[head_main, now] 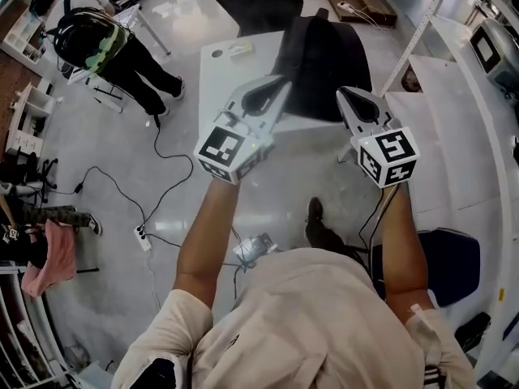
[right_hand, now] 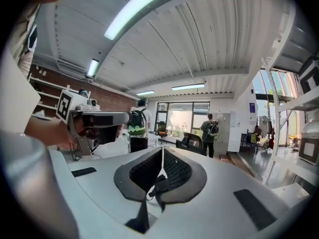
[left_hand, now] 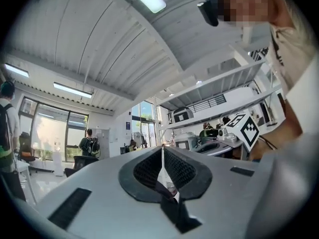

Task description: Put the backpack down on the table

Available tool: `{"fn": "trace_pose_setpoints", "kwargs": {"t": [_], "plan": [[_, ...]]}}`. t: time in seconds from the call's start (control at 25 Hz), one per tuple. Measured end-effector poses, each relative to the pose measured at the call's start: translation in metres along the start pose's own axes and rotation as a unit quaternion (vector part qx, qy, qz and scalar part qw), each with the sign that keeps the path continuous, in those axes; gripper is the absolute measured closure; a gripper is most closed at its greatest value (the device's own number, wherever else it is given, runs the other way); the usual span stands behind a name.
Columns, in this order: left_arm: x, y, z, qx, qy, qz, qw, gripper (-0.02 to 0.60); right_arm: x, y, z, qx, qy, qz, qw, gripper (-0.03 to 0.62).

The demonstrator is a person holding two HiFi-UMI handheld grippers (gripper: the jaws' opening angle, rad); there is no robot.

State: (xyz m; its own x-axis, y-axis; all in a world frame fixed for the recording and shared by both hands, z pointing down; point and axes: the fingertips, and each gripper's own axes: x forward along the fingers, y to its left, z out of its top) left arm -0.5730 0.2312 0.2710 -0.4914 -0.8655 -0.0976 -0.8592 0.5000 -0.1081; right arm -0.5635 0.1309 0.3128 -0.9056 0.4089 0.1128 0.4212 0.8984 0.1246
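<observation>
In the head view a black backpack lies on the white table, at its right side. Both grippers are held up in front of the person, above and nearer than the table. The left gripper points toward the backpack's left edge, and its jaws are pressed together. To its right, the right gripper is shut too. In the left gripper view the left gripper has its dark pads meeting along a thin seam with nothing between them. The right gripper looks the same in its own view. Neither touches the backpack.
A person wearing a backpack stands at the far left. A black office chair is behind the table. Cables and a power strip lie on the floor. White benches and a blue chair stand at the right.
</observation>
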Motion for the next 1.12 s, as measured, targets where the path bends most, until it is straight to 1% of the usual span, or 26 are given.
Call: {"fn": "trace_pose_setpoints", "kwargs": {"t": [0.08, 0.2, 0.44, 0.6, 0.8, 0.88, 1.12], "plan": [[-0.021, -0.018, 0.014, 0.002, -0.008, -0.01, 0.9999, 0.563, -0.015, 0.027, 0.011, -0.011, -0.005, 0.018, 1.0, 0.563], [-0.051, -0.043, 0.027, -0.005, -0.011, -0.022, 0.9997, 0.568, -0.037, 0.064, 0.023, -0.013, -0.007, 0.041, 0.999, 0.565], [-0.09, -0.088, 0.032, -0.002, 0.002, -0.04, 0.9992, 0.568, -0.079, 0.118, 0.033, -0.021, -0.004, 0.08, 0.997, 0.568], [-0.105, -0.109, 0.031, -0.009, 0.015, -0.036, 0.9992, 0.568, -0.1, 0.144, 0.033, -0.029, -0.004, 0.098, 0.995, 0.569], [-0.116, -0.138, 0.024, -0.02, 0.026, -0.041, 0.9986, 0.568, -0.132, 0.161, 0.026, -0.032, 0.0, 0.1, 0.994, 0.569], [-0.117, -0.151, 0.02, -0.026, 0.03, -0.044, 0.9982, 0.568, -0.146, 0.162, 0.02, -0.024, 0.007, 0.097, 0.995, 0.569], [-0.119, -0.203, 0.021, -0.025, 0.042, -0.056, 0.9972, 0.568, -0.196, 0.157, 0.007, -0.012, 0.017, 0.086, 0.996, 0.569]]}}
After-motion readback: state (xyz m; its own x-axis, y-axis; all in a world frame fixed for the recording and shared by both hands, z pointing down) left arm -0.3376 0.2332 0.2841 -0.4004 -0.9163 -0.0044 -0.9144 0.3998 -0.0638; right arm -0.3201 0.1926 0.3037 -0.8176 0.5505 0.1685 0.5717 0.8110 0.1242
